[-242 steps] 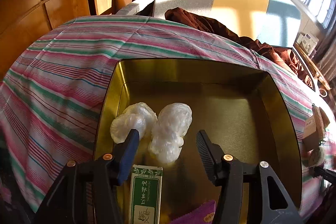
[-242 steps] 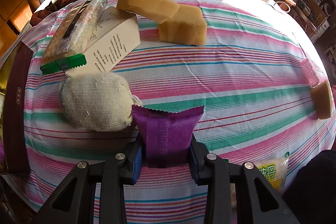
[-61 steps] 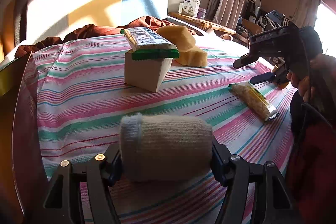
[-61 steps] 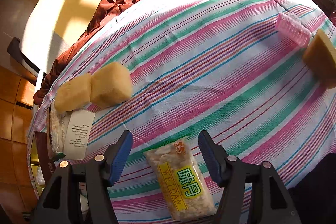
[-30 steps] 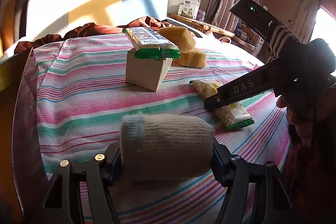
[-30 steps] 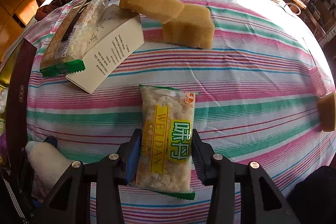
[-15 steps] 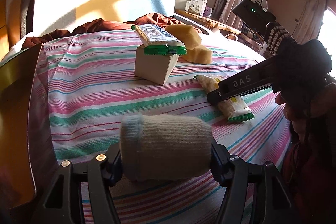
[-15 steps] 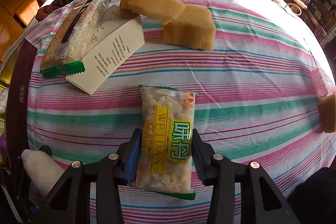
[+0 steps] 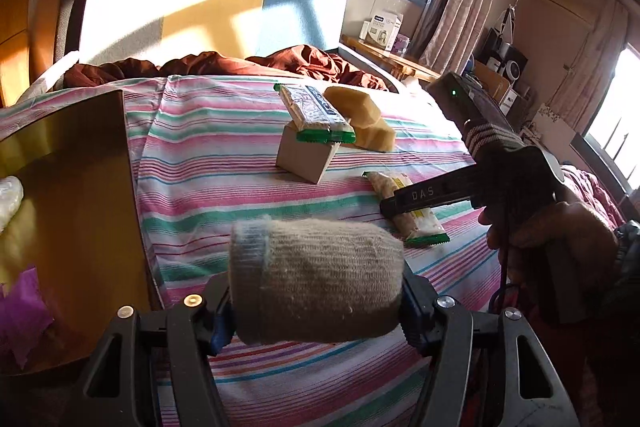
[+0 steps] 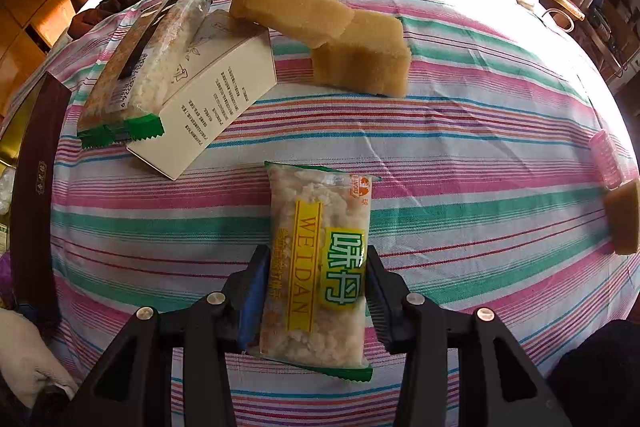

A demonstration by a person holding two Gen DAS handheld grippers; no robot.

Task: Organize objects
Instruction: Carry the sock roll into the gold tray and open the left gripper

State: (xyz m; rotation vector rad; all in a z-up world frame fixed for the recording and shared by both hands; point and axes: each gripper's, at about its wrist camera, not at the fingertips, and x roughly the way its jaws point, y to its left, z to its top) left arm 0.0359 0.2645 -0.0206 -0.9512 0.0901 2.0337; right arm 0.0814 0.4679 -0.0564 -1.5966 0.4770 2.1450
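**Knit roll and snack packet each clamped over the striped cloth**

The rolled knit sock (image 9: 316, 279) is a cream, ribbed bundle with a paler cuff at its left end, lying crosswise between the fingers of the left hand-held gripper (image 9: 316, 311), whose pads press on both ends of it. It hangs above the striped cloth (image 9: 224, 163), just right of the gold tin (image 9: 80, 187). The snack packet (image 10: 318, 263) is clear plastic full of pale puffed pieces, with a yellow band reading WEIDAN, a green label and a green crimped end. It lies on the cloth, and the right hand-held gripper (image 10: 316, 291) is closed narrowly on its long sides.

The left wrist view alone shows the tin's inside, with a purple wrapper (image 9: 20, 311) and a white bundle (image 9: 10, 197) in it, and the person's right hand (image 9: 560, 239) holding the other tool above the packet. It also shows a window and curtains at the back. The right wrist view alone shows the printed face of the white carton (image 10: 208, 95), the green-ended packet (image 10: 140, 67) lying on top of it, and two tan sponge blocks (image 10: 340, 39), one leaning on the other. At the right edge are a pink ridged thing (image 10: 608, 159) and another tan block (image 10: 624, 223). The sock's pale end shows at the lower left corner of this view.
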